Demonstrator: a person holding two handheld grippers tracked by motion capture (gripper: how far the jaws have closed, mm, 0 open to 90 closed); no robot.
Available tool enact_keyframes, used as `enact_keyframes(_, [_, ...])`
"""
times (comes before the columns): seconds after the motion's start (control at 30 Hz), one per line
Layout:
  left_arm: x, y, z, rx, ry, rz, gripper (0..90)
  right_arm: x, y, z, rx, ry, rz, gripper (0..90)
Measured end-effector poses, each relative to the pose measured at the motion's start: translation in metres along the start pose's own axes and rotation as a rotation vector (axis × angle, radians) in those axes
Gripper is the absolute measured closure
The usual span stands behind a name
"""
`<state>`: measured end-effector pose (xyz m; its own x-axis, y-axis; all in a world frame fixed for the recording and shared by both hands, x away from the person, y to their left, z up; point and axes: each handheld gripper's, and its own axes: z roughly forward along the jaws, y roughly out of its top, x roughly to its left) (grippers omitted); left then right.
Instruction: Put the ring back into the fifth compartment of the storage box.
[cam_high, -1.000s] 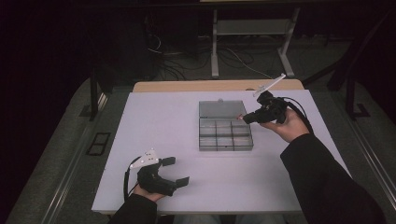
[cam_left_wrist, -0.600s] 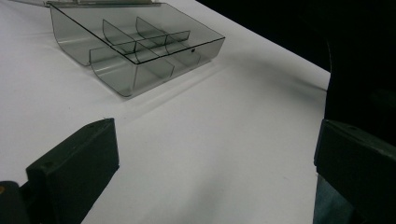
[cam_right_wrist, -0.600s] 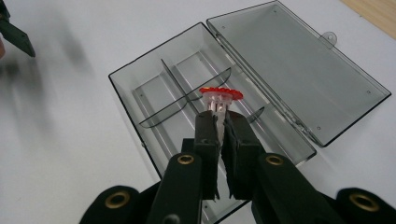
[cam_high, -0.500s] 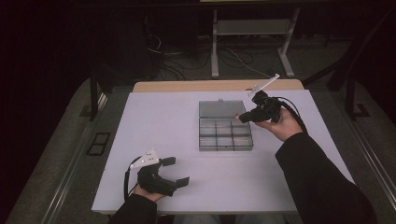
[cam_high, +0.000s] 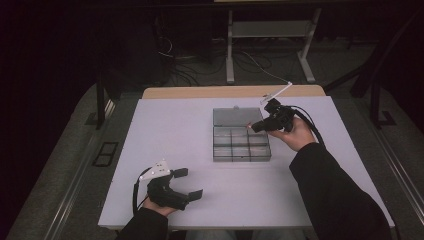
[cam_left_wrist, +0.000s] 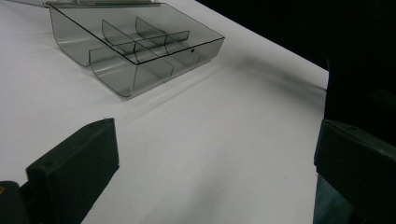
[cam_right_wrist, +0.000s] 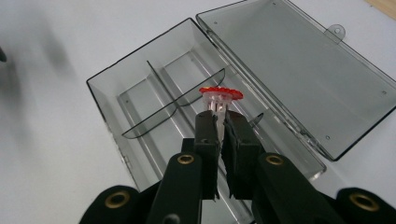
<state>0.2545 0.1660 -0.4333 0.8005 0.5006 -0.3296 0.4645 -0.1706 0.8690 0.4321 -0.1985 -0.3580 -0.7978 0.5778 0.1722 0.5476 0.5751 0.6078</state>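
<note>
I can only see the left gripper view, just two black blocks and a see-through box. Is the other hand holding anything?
Observer: Yes. The right gripper is shut on a tiny clear piece with a red top.
Operator: Where is it? Near the box?
Observer: In the high view it hangs over the right side of the compartment box, jaws pointing at it.
Operator: Does the box have a lid?
Observer: Yes, the lid lies flat open on the table, behind the compartments.
Operator: And my gripper?
Observer: The left gripper sits near the table's front edge, jaws wide apart, holding nothing.
</note>
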Motion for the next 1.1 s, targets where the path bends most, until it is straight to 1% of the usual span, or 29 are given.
enact_keyframes(0.13, [0.000,0.000,0.000,-0.001,0.000,0.001,0.0,-0.003,0.000,0.011,0.000,0.008,0.010,83.3])
enact_keyframes(0.3, [0.000,0.000,0.000,0.000,-0.002,0.001,0.0,-0.006,-0.001,0.019,0.005,0.009,0.019,83.2])
enact_keyframes(0.37, [0.000,0.000,0.000,0.002,-0.002,0.000,0.0,-0.007,-0.001,0.022,-0.001,0.004,0.023,83.2])
enact_keyframes(0.4, [0.000,0.000,0.000,0.002,-0.002,0.000,0.0,-0.008,-0.002,0.024,-0.004,0.011,0.032,83.2])
enact_keyframes(0.47, [0.000,0.000,0.000,0.002,-0.002,0.000,0.0,-0.008,-0.002,0.026,-0.007,0.012,0.037,83.2])
enact_keyframes(0.5, [0.000,0.000,0.000,0.003,-0.002,0.001,0.0,-0.010,-0.002,0.029,-0.003,0.014,0.037,83.2])
enact_keyframes(0.9, [0.001,0.000,0.001,0.005,-0.003,0.003,0.0,-0.009,-0.003,0.047,0.007,0.025,0.038,83.0])
enact_keyframes(1.1, [0.001,0.000,0.002,0.011,-0.003,0.006,0.0,-0.008,-0.004,0.059,0.030,0.021,0.031,83.0])
